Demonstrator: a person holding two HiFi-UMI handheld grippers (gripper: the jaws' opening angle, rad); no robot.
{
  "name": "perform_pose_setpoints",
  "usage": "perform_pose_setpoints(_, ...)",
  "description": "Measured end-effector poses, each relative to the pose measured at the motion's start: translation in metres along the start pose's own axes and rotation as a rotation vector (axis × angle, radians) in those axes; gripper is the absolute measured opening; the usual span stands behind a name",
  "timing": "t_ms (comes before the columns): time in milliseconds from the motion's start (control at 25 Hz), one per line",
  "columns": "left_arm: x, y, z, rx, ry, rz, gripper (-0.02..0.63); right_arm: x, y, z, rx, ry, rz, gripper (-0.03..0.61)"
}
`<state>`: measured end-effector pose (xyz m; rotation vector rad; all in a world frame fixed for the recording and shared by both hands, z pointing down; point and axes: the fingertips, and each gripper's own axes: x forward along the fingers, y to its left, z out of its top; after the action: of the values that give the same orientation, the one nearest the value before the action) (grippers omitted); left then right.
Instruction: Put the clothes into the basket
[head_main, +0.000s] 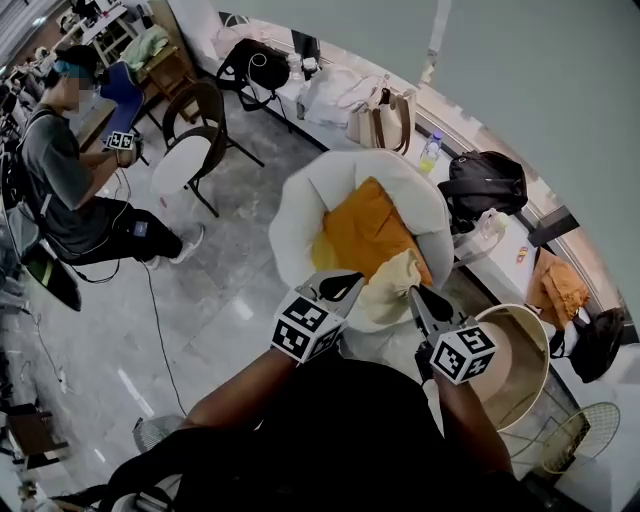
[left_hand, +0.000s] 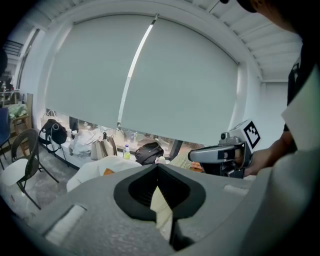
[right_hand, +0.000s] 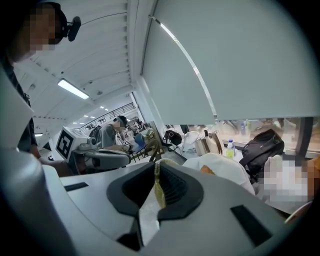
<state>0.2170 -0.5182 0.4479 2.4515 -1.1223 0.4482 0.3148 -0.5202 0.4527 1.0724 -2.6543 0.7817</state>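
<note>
A pale yellow garment (head_main: 392, 285) hangs crumpled at the centre of the head view, pinched at its left edge by the left gripper (head_main: 352, 286) and at its right edge by the right gripper (head_main: 416, 297); just above it an orange garment (head_main: 365, 228) lies spread on a white seat (head_main: 300, 215); the round tan basket (head_main: 520, 372) stands upright at lower right.

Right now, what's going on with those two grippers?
A person holds a pale yellow cloth between both tools: the left gripper and the right gripper are each shut on it. It hangs over the white chair, where an orange garment lies. The basket stands at the right.
</note>
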Motion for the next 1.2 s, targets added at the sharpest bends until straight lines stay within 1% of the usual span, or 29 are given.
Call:
perform_pose_setpoints(280,-0.020,-0.042,-0.013,-0.029,-0.038,0.087,0.000,-0.031,0.021,-0.013,-0.081,0.031,0.103,0.041)
perform_pose_setpoints(520,-0.039,-0.072,-0.045,-0.073,-0.038,0.168,0.000,-0.053,0.034,-0.046,-0.110,0.087,0.189,0.041)
perform_pose_setpoints(680,-0.055,-0.088,-0.064,-0.121,-0.041,0.240,0.000,-0.065,0.042,-0.065,-0.123,0.121,0.260,0.041)
perform_pose_setpoints(880,-0.080,-0.111,-0.097,-0.169,-0.050,0.347,0.000,-0.076,0.060,-0.096,-0.146,0.167,0.370,0.041)
perform_pose_setpoints(1080,-0.112,-0.125,-0.120,-0.219,-0.050,0.439,0.000,-0.082,0.091,-0.116,-0.164,0.209,0.470,0.041)
perform_pose_setpoints(1200,-0.132,-0.131,-0.128,-0.244,-0.064,0.495,0.000,-0.087,0.111,-0.126,-0.176,0.228,0.531,0.041)
